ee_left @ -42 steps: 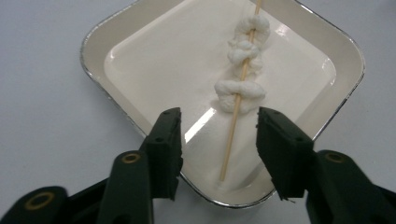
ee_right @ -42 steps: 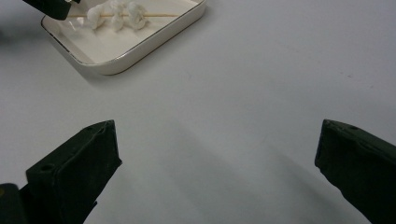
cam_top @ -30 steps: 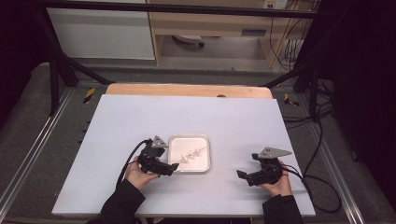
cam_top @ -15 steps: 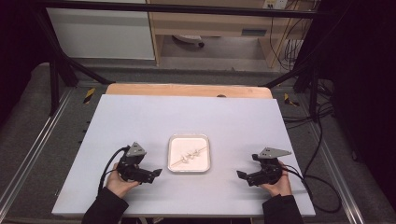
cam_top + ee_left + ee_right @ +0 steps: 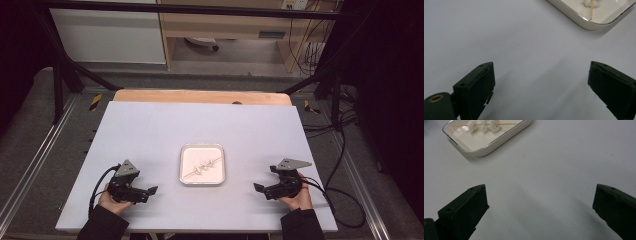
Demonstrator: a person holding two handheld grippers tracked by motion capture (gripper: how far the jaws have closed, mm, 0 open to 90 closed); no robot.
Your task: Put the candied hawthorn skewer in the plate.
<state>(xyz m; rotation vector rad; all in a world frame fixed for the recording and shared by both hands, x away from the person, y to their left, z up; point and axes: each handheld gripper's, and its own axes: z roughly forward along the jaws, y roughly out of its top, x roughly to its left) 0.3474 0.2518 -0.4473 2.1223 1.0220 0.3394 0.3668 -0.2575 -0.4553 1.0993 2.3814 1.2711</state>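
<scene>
A white rectangular tray (image 5: 202, 183) sits mid-table; in it lies a wooden skewer (image 5: 202, 167) threaded with three white lumps. My left gripper (image 5: 149, 192) rests low over the table, left of the tray and apart from it. Its jaws have just been opening and stand open with nothing between them. The left gripper view has the jaws (image 5: 541, 85) wide over bare table, with the tray's corner (image 5: 584, 23) and the skewer's end (image 5: 592, 11) ahead. Right of the tray, my right gripper (image 5: 260, 188) is open and empty. Its own view (image 5: 540, 205) looks toward the tray (image 5: 499, 142) and skewer (image 5: 484, 125).
The pale table top (image 5: 200, 125) ends in a wooden strip (image 5: 200, 96) at the far edge. Cables trail from both grippers, and more cables (image 5: 345, 150) lie on the floor at the right. Both hands are near the front edge.
My left gripper has moved left, away from the tray's left edge, and a little toward the front edge. The right gripper, the tray and the skewer have not moved.
</scene>
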